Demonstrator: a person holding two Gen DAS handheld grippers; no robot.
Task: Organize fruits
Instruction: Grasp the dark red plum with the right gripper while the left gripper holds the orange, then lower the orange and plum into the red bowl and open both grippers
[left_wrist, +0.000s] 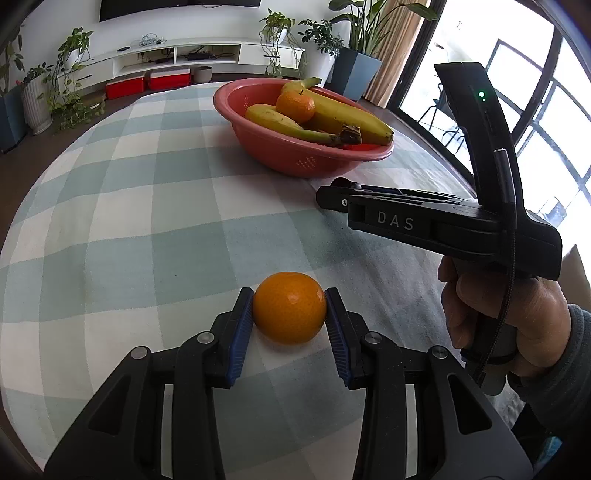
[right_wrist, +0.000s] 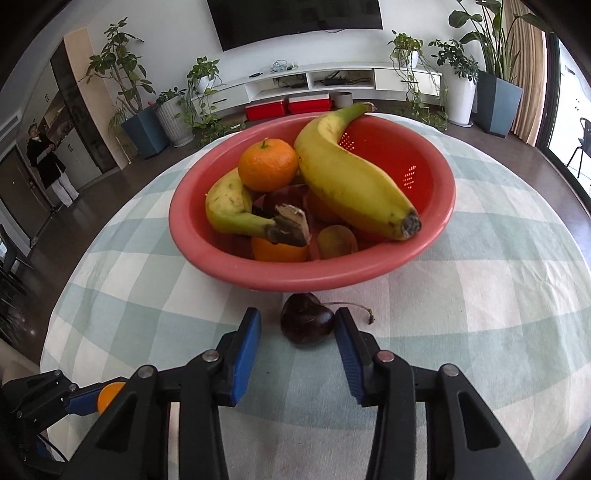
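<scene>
My left gripper (left_wrist: 289, 295) is shut on a mandarin (left_wrist: 290, 308) that rests on the checked tablecloth; both blue pads press its sides. In the right wrist view the same gripper (right_wrist: 79, 402) and mandarin (right_wrist: 110, 400) show at the lower left. A dark cherry (right_wrist: 306, 323) with a stem lies just in front of the red bowl (right_wrist: 332, 273). My right gripper (right_wrist: 297, 314) straddles the cherry: its right pad touches it, while the left pad stands apart. The bowl (left_wrist: 295, 162) holds two bananas (right_wrist: 351, 177), a mandarin (right_wrist: 267, 164) and several other fruits.
A hand (left_wrist: 498, 314) holds the right gripper (left_wrist: 325, 195) to the right of the mandarin. The round table's edge curves around the bowl. Beyond it are potted plants, a white TV cabinet (right_wrist: 332, 83) and a person (right_wrist: 48, 166) standing far left.
</scene>
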